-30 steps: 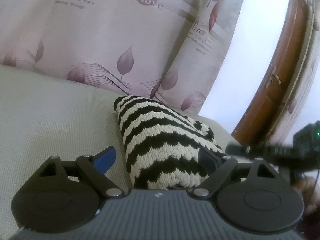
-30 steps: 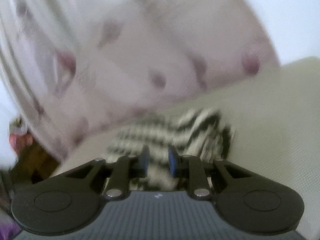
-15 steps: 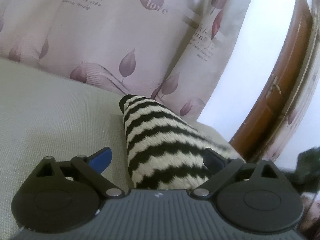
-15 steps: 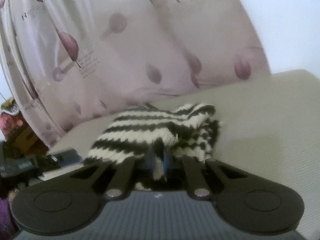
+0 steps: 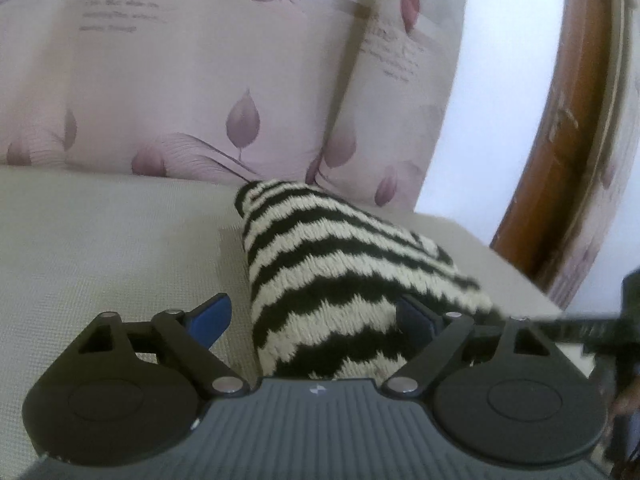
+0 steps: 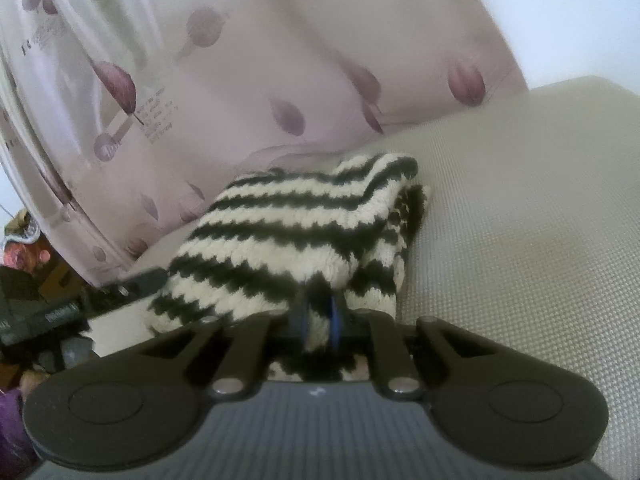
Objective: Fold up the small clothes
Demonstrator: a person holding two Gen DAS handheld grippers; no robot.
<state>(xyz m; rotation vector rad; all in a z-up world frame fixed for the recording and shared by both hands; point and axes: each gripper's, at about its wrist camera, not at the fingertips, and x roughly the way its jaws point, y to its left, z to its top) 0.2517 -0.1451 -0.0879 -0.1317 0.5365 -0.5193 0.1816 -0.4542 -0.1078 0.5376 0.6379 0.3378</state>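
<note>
The striped knit garment [image 5: 340,276], one piece in black and cream zigzag bands, lies bunched on the beige woven surface of a couch seat [image 5: 100,248], near the seat's back edge where two cushions stand. In the left wrist view those two cushions [image 5: 180,80] are pale pink with purple leaf prints and lines of text, side by side, and a brown wooden door frame [image 5: 560,140] rises at the right.

The left hand-held gripper [image 5: 320,320] has its two fingers spread wide; the garment sits between them. One blue pad [image 5: 212,316] on the left finger stands clear of the knit, with bare seat fabric beside it, while the right finger's pad is partly buried under the garment's fold. Whether that pad presses the cloth cannot be told.

The right hand-held gripper [image 6: 318,320] has its two fingers drawn close together, pinching a fold of the garment [image 6: 304,232] at its near edge; a narrow strip of striped knit shows between the blue pad edges. From this side the garment rises as a folded hump, its far corner reaching toward the cushion [image 6: 280,80]. At the left of this view a dark, blurred part of the other gripper touches the garment's left edge.
</note>
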